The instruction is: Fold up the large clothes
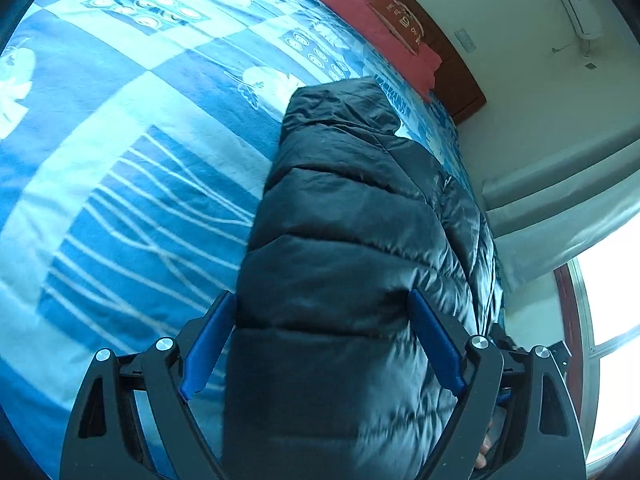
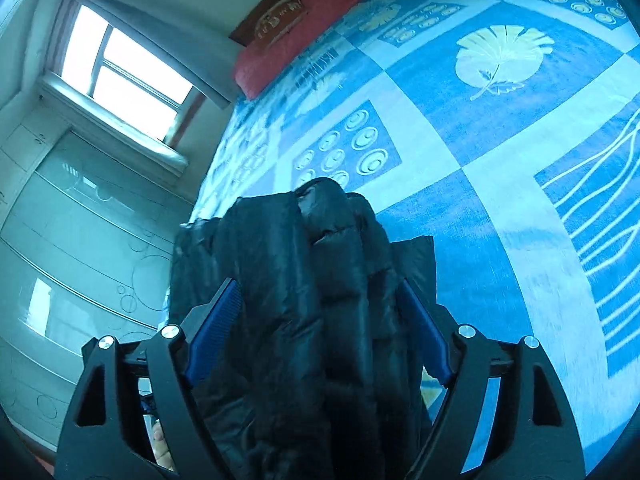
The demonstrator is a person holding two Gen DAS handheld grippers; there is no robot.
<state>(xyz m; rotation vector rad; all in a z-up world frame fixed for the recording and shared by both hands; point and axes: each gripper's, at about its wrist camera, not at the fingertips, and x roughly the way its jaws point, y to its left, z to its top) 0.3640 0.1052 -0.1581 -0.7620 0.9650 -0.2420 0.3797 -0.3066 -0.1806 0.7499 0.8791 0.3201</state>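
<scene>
A black quilted puffer jacket (image 1: 352, 248) lies bunched on a bed with a blue and white patterned sheet (image 1: 120, 160). In the left wrist view my left gripper (image 1: 322, 340) has its blue-padded fingers on either side of a thick fold of the jacket, pressing into it. In the right wrist view my right gripper (image 2: 318, 320) holds another bunched part of the same jacket (image 2: 320, 264) between its blue pads, over the bed sheet (image 2: 480, 160). The jacket's far end reaches toward the bed edge.
A red pillow (image 1: 376, 32) lies at the head of the bed against a brown headboard (image 1: 452, 76); it also shows in the right wrist view (image 2: 288, 40). A window (image 2: 120, 72) and pale wardrobe doors (image 2: 80, 240) stand beside the bed.
</scene>
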